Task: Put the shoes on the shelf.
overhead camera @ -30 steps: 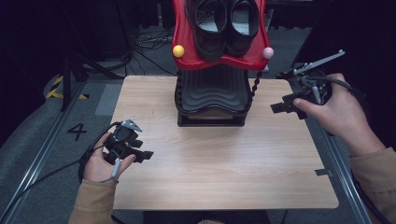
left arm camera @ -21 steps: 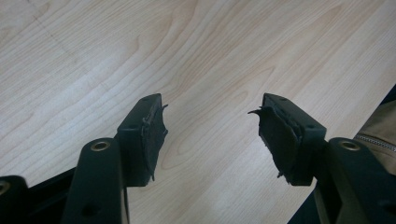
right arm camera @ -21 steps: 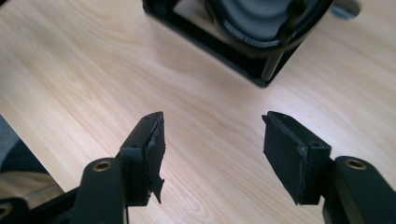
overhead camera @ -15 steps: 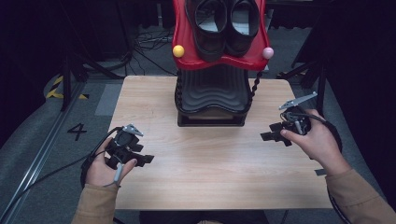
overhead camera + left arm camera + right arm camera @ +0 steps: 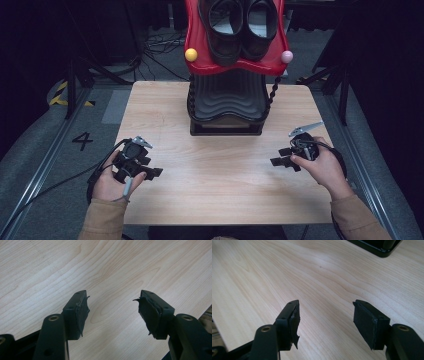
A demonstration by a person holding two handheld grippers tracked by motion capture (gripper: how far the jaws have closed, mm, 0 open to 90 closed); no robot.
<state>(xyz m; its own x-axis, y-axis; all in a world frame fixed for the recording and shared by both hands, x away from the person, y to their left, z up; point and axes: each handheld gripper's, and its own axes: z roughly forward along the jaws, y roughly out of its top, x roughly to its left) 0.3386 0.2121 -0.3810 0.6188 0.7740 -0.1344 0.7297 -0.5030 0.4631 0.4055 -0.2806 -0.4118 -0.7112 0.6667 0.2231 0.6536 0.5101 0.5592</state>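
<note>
Two black two-jaw grippers sit low over the pale wooden table (image 5: pixel 220 185), each with its jaws spread apart and nothing between them. The left gripper (image 5: pixel 150 172) is at the lower left of the high view, the right gripper (image 5: pixel 281 162) at the lower right. Well apart from both, at the upper middle, a black ribbed stand (image 5: pixel 226 102) carries a red curved tray (image 5: pixel 235 65) holding a pair of black shoes (image 5: pixel 240 25).

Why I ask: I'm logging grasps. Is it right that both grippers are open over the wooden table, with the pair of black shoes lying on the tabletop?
Not quite. Left gripper and right gripper are open over the table, but the high view shows the shoes on the red tray atop the black stand.
</note>
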